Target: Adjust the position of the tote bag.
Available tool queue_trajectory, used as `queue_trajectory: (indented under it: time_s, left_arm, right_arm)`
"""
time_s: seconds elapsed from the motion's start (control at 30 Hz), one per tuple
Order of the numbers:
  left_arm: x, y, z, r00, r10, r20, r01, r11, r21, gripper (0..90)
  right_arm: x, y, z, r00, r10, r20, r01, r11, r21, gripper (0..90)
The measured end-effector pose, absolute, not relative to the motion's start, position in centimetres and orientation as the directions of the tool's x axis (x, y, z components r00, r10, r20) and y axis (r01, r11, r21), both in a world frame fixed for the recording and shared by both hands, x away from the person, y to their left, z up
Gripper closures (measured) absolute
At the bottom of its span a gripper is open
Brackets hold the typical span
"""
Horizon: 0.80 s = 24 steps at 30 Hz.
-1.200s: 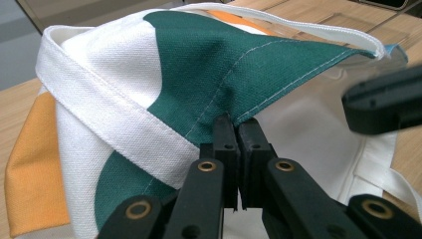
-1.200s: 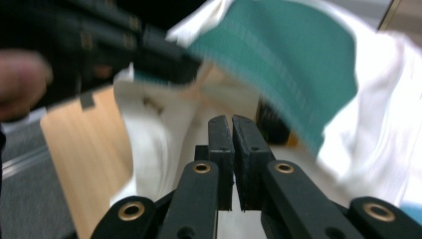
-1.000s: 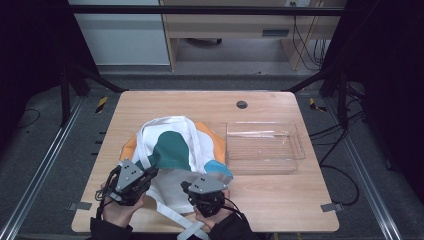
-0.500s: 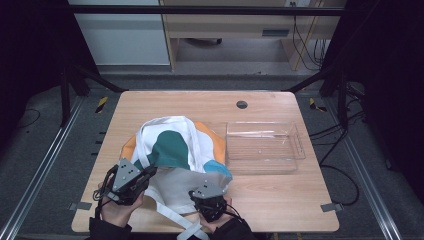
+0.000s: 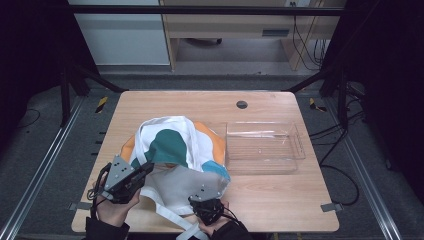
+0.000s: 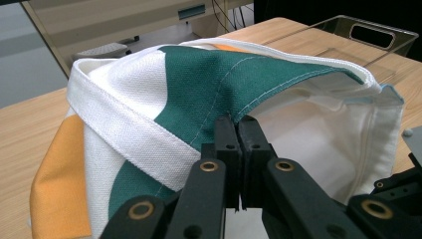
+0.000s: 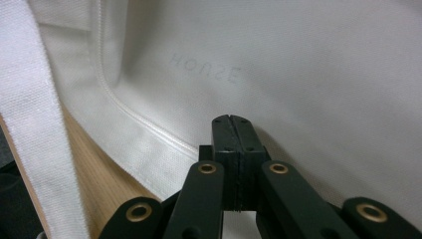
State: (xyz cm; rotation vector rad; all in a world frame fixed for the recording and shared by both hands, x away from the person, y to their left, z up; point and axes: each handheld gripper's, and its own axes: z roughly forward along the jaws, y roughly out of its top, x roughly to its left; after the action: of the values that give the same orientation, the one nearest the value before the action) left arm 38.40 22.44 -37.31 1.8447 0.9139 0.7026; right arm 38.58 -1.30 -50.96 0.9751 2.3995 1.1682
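- The wooden bench (image 5: 280,200) stands in a dark-framed bay with grey floor around it; a clear plastic tray (image 5: 263,147) sits on its right half, with nothing in it that I can make out, and a small dark round plug (image 5: 242,104) lies near the far edge.
- The white canvas tote bag with green, orange and light-blue patches (image 5: 175,150) lies on the left half of the bench, just beside the tray, its mouth turned toward me.
- My left gripper (image 5: 131,176) is clamped on the upper rim of the bag at the green panel (image 6: 239,84), lifting that edge so the mouth gapes and the pale lining shows.
- My right gripper (image 5: 207,207) pins the lower layer near the hem; its jaws are pressed together over white cloth (image 7: 298,74) bearing faint mirrored lettering, which I judge holds the bottom side down against the lift.
- A white webbing strap (image 5: 170,215) trails across the near edge between my hands, slack and out of the way.
- Holding the two layers apart like this, I judge, keeps the bag open.
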Motion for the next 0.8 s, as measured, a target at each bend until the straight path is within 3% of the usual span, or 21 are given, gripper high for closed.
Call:
queue_trajectory:
  time_s: [0.8]
  left_arm:
    - [38.2,23.2,-35.2,0.546,0.834,0.071,0.260,-0.249,0.933,88.6]
  right_arm:
    - [38.0,-1.0,-51.2,-0.713,0.701,-0.017,0.417,0.444,0.793,90.0]
